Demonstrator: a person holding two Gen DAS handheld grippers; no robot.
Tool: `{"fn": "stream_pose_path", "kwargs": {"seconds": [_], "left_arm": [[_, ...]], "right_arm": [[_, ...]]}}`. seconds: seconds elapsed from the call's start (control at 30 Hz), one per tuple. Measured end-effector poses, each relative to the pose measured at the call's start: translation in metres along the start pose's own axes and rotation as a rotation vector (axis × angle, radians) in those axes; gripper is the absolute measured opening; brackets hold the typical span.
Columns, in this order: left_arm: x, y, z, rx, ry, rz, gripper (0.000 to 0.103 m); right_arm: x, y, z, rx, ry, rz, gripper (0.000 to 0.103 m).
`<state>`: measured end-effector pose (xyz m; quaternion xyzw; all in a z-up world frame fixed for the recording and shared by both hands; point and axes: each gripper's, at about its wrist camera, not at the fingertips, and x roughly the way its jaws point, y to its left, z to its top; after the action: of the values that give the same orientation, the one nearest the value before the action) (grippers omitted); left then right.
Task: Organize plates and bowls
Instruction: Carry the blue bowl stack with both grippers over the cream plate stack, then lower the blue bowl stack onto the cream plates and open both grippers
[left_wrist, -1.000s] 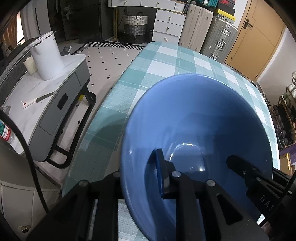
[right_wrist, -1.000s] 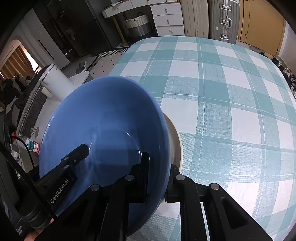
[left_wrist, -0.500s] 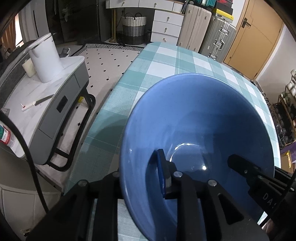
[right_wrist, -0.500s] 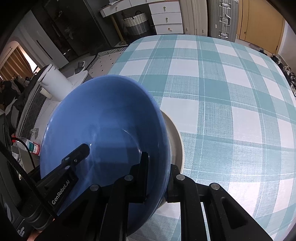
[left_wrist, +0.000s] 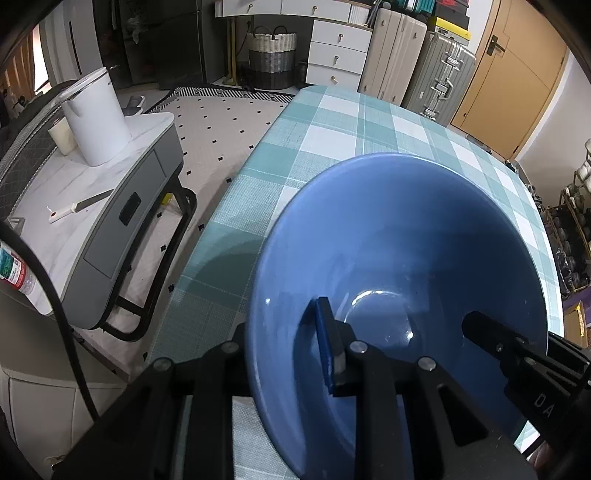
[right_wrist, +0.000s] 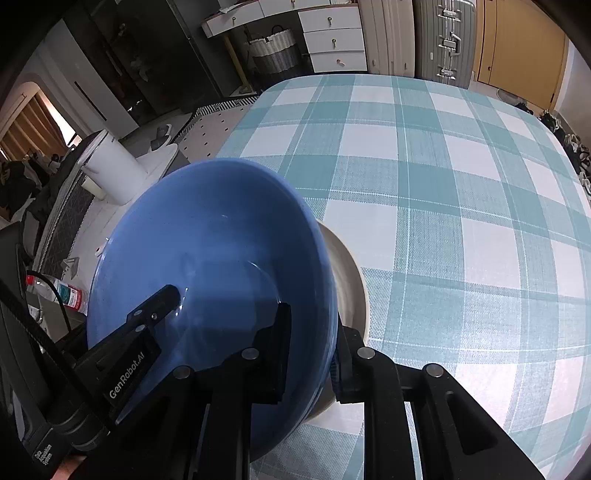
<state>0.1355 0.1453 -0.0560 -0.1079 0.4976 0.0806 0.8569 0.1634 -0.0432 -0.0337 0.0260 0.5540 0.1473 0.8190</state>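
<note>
Hidden behind the blue bowl

We see only a sliver of the beige plate (right_wrist: 349, 273) past the blue bowl (right_wrist: 210, 251), whose wall covers the left claw's (left_wrist: 284, 343) outer finger; whether either claw's pads press the bowl's rim, we cannot tell

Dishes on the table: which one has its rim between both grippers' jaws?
The blue bowl, stacked on the beige plate. Left gripper and right gripper straddle its rim, jaws just opening; the plate only peeks out underneath.

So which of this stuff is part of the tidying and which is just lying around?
Job:
blue bowl
beige dish under it
left tongs
right tongs

Lying about:
white kettle
bottle
basket
suitcases
</note>
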Motion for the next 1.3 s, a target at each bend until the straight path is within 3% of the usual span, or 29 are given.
{"fn": "stream_pose_path", "kwargs": {"seconds": [0.17,0.27,0.37,0.43,0.77,0.87,0.97,1.03,1.1,1.17,1.2,1.23,1.3], "left_arm": [[-0.003,0.002,0.0,-0.004,-0.009,0.005,0.023],[-0.007,0.002,0.001,-0.007,-0.021,0.005,0.024],[-0.012,0.002,0.001,-0.006,-0.045,0.012,0.043],[-0.015,0.001,0.001,0.0,-0.062,0.02,0.045],[-0.022,0.011,0.001,-0.025,-0.08,0.034,0.047],[-0.03,0.015,-0.003,-0.057,-0.105,0.007,0.049],[-0.04,0.016,-0.007,-0.065,-0.133,-0.003,0.051],[-0.045,0.016,-0.01,-0.066,-0.139,-0.018,0.051],[-0.05,0.015,-0.013,-0.064,-0.145,-0.026,0.053],[-0.056,0.013,-0.018,-0.062,-0.164,-0.028,0.065],[-0.06,0.012,-0.02,-0.061,-0.184,-0.024,0.08],[-0.066,0.011,-0.023,-0.06,-0.22,-0.015,0.087],[-0.077,0.008,-0.029,-0.041,-0.265,-0.016,0.088]], "right_arm": [[-0.002,-0.001,0.001,-0.002,-0.007,0.002,0.018],[-0.007,-0.003,0.002,-0.001,-0.026,0.022,0.026],[-0.014,-0.004,0.002,0.006,-0.055,0.038,0.037],[-0.016,-0.004,0.002,0.0,-0.068,0.035,0.044],[-0.034,-0.016,-0.005,0.004,-0.155,0.023,0.046],[-0.043,-0.016,-0.009,-0.019,-0.182,0.025,0.047],[-0.056,-0.013,-0.015,-0.049,-0.22,0.032,0.056],[-0.065,-0.012,-0.02,-0.062,-0.251,0.041,0.069],[-0.074,-0.01,-0.025,-0.074,-0.28,0.059,0.075],[-0.081,-0.008,-0.03,-0.09,-0.291,0.067,0.076],[-0.083,-0.007,-0.032,-0.093,-0.294,0.071,0.076],[-0.084,-0.007,-0.034,-0.095,-0.293,0.076,0.077],[-0.086,-0.007,-0.04,-0.102,-0.294,0.087,0.077]]}}
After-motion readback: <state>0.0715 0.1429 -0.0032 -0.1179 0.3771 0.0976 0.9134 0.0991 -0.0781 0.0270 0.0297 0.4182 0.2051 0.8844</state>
